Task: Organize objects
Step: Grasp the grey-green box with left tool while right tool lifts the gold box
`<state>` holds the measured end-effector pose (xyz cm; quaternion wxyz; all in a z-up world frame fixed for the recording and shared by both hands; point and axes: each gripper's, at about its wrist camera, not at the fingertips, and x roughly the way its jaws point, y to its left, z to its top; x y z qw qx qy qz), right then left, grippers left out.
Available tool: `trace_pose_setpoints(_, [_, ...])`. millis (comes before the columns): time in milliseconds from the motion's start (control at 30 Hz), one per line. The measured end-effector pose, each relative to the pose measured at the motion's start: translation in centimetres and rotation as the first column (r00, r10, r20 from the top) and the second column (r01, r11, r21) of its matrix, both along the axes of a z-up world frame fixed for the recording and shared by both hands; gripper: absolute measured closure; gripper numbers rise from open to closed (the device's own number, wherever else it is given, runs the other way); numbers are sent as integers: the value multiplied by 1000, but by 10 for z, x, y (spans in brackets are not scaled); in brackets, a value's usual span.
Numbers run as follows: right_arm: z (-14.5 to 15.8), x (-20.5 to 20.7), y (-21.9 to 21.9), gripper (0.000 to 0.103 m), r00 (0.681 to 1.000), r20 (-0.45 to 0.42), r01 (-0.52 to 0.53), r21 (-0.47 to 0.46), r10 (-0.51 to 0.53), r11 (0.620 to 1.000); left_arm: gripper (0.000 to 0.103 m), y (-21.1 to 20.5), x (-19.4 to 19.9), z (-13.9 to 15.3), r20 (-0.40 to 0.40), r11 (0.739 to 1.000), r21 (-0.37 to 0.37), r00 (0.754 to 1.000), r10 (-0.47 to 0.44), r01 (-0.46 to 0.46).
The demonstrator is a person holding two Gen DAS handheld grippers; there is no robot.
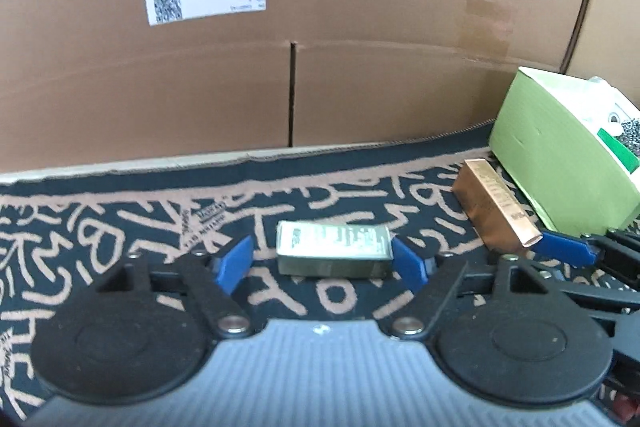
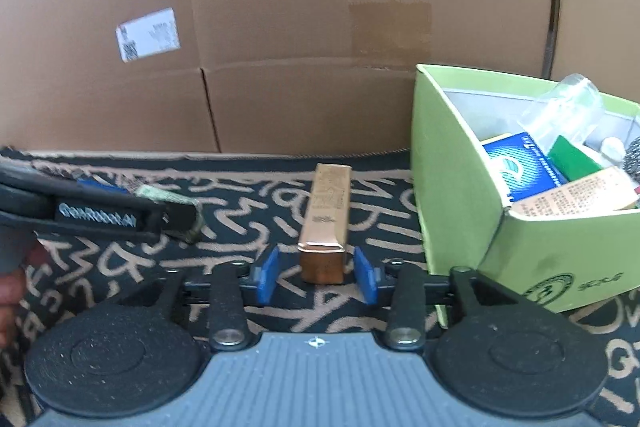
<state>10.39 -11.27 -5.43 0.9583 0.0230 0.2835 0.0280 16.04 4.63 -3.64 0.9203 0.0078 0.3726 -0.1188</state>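
Alignment first: small olive-green box [image 1: 334, 253] lies flat between the blue pads of the left tongs [image 1: 323, 261], long axis crosswise to the tongs, running pad to pad. Right-hand pad sits at the box's end, possibly touching; left-hand pad stands clear with a visible gap, so tongs are apart, not clamped. Right tongs [image 2: 316, 277] straddle the near end of the copper-coloured box [image 2: 326, 223], whose long axis points straight away from them; gaps show on both sides, so these are apart too. Judgement: each hand is nearer its own box, and closing either pair should take it. Green carton [image 2: 460, 187], already holding assorted items, stands just right of the copper box. Worktop carries a dark patterned cloth [image 2: 120, 259]; cardboard wall [image 1: 320, 87] closes the back.
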Motion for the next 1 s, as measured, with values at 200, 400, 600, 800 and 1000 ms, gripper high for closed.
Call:
trace_pose_setpoints(200, [0,0,4,54,999,32,5,-12,-5,1000,22,3,-4,4,25,999,30,1000,10,-11])
trace_pose_setpoints(400, [-3,4,4,55,999,35,14,-7,-14,1000,41,4,6,0,-2,1000,10,1000,16,-16])
trace_pose_setpoints(600, [-7,20,5,57,1000,1,31,10,-31,999,32,4,9,-5,24,998,43,999,37,-38])
trace_pose_setpoints(800, [-7,18,3,75,1000,-12,27,42,-26,999,42,3,3,-4,38,998,55,999,37,-39])
trace_pose_setpoints(1000, [13,-5,13,76,996,82,-34,10,33,999,42,4,-15,6,15,1000,14,1000,26,-26])
